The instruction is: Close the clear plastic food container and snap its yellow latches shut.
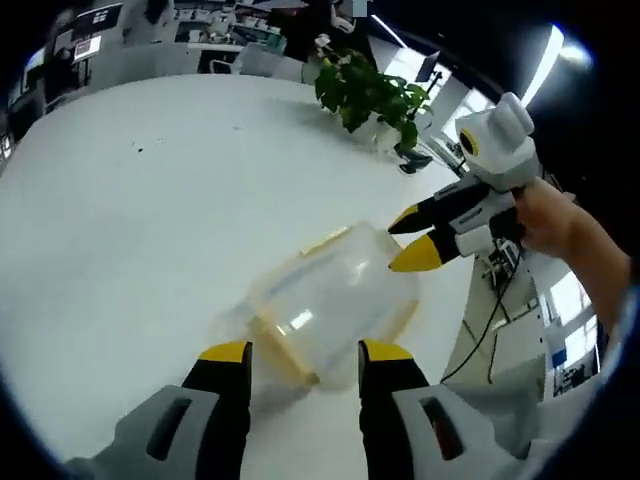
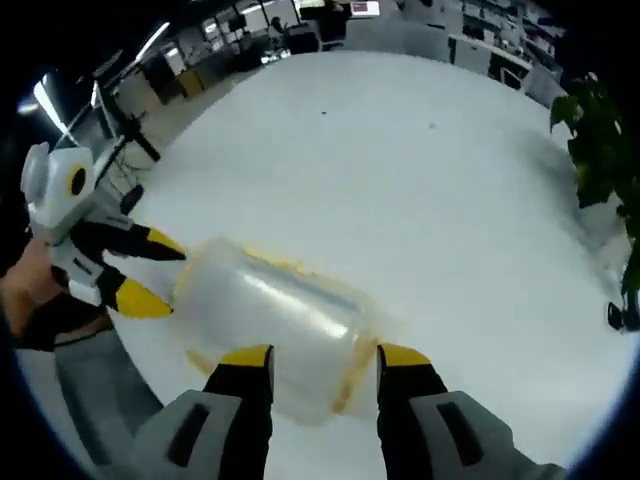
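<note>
Container (image 1: 325, 305) lies on the white table (image 1: 130, 220), between both open grippers; left gripper (image 1: 305, 350) faces one end; right gripper (image 2: 325, 355) its long side

No writing, label, brand, number or sign can be read in either view. The glowing screens (image 1: 88, 32) at the back of the room are too small and blurred to make out.
</note>
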`<action>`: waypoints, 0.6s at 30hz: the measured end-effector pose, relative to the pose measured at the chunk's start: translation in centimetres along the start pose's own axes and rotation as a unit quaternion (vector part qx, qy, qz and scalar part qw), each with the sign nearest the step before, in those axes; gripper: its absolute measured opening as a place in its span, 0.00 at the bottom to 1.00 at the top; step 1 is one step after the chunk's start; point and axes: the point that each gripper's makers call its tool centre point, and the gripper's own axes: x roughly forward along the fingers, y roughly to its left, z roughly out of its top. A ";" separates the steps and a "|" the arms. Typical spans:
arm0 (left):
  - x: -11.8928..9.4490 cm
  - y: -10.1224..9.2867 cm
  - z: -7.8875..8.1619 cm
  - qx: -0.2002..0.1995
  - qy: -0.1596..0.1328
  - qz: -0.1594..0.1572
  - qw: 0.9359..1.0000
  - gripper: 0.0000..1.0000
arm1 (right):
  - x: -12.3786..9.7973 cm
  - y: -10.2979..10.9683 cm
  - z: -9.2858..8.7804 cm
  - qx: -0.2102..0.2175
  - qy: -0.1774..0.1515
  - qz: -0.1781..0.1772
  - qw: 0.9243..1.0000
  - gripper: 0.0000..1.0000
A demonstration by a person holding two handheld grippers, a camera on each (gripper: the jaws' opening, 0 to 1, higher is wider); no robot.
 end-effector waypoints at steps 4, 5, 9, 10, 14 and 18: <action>0.5 -0.3 -0.5 -0.012 0.008 -0.004 1.000 0.40 | 0.3 -0.5 -0.3 0.025 -0.002 0.003 1.000 0.38; 0.6 -0.4 -0.6 -0.014 0.010 -0.006 1.000 0.38 | 0.5 -0.6 -0.6 0.027 0.006 0.003 1.000 0.38; 1.0 -0.4 -1.2 -0.004 0.021 0.004 1.000 0.35 | 0.5 -0.5 -0.6 0.047 0.001 0.017 0.999 0.37; 1.0 -0.2 -1.5 0.017 0.029 0.012 0.999 0.34 | 0.5 -0.4 -0.6 0.047 0.001 0.018 0.999 0.37; 1.1 -0.3 -1.3 0.005 0.027 0.009 1.000 0.33 | 0.5 -0.2 -0.6 0.044 0.000 0.015 0.999 0.36; 1.3 -0.2 -1.3 0.005 0.026 0.007 1.000 0.31 | 0.5 -0.3 -0.6 0.044 0.001 0.013 0.999 0.35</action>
